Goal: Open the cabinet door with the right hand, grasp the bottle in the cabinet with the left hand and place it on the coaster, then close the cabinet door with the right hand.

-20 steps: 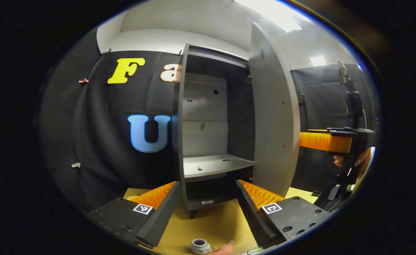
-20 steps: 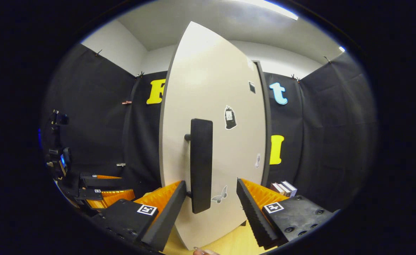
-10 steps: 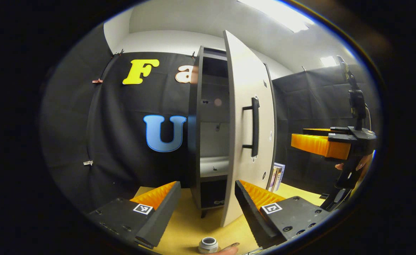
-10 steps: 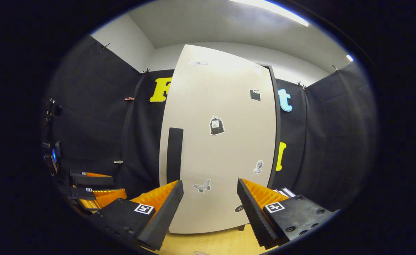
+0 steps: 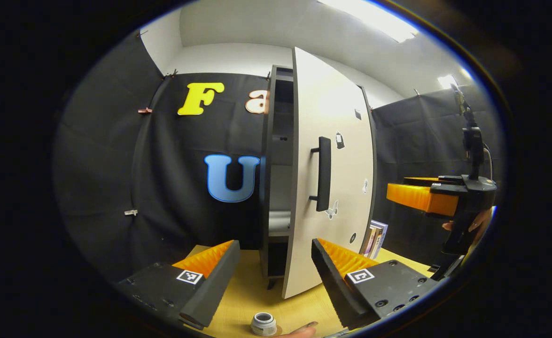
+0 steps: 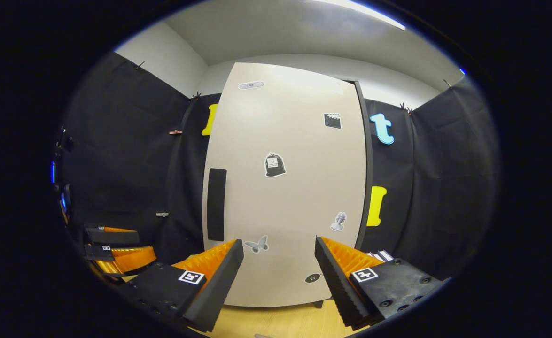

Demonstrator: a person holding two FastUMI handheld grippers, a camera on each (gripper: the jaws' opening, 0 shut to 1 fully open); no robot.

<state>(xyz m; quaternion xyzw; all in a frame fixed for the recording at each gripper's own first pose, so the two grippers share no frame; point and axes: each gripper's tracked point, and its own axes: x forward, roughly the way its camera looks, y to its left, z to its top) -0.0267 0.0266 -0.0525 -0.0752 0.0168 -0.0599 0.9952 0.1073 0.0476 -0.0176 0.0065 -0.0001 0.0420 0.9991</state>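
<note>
1. The cabinet [image 5: 276,188] stood on the yellow bench [image 5: 247,300] against the black booth wall, and its pale cabinet door [image 5: 332,178] stood ajar, leaving a narrow gap along its left edge in the left gripper view.
2. Through that gap part of a light shelf [image 5: 279,220] showed inside the cabinet.
3. The door carried a dark vertical handle [image 5: 323,173] and several small stickers, among them a butterfly [image 6: 257,244].
4. The left hand-held gripper [image 5: 273,270] hung open in front of the cabinet, its fingers apart with nothing between them.
5. Below it, at the bottom edge of the left gripper view, the bottle [image 5: 263,324] stood upright on the bench, seen from above by its grey cap; whether a coaster lay under it could not be told.
6. The right hand-held gripper [image 6: 278,270] was likewise open and held nothing, facing the door front without touching the handle.
7. In the left gripper view that right hand-held gripper appeared at the far right, held by a hand [image 5: 473,225], apart from the door.
8. A few books [image 5: 374,237] stood on the bench just right of the cabinet.
</note>
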